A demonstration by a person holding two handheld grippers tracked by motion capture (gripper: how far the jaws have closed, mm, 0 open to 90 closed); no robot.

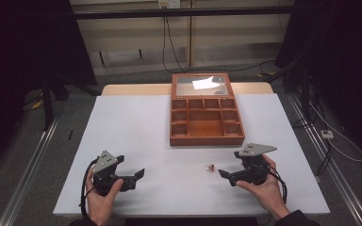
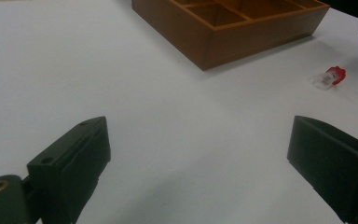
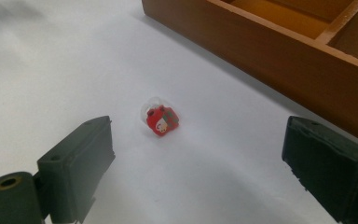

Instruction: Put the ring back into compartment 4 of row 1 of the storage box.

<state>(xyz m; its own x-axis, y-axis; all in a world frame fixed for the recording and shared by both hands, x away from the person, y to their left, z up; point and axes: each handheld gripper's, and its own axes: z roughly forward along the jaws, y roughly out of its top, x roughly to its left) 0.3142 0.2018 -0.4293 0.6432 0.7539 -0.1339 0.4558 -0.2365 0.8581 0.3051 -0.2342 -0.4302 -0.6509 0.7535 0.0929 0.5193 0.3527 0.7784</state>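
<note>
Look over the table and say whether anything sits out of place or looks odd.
One thing: a small red trinket lies loose on the white table, outside the wooden compartment box, whose visible compartments look empty. The right gripper is beside it, jaws open.

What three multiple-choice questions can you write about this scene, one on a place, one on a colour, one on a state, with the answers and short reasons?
1. Where does the small ring lie?
A. in a compartment of the wooden box
B. on the white table, in front of the box
C. between the fingers of the left gripper

2. What colour is the ornament on the ring?
A. red
B. blue
C. green

3. How does the right gripper stand?
A. shut on the ring
B. shut on nothing
C. open, holding nothing

Answers: 1 B, since the ring rests on the bare white table on the near side of the wooden box. 2 A, since the right gripper view shows a red piece on a clear band. 3 C, since its fingers stand wide apart with the ring lying beyond them, untouched.
</note>
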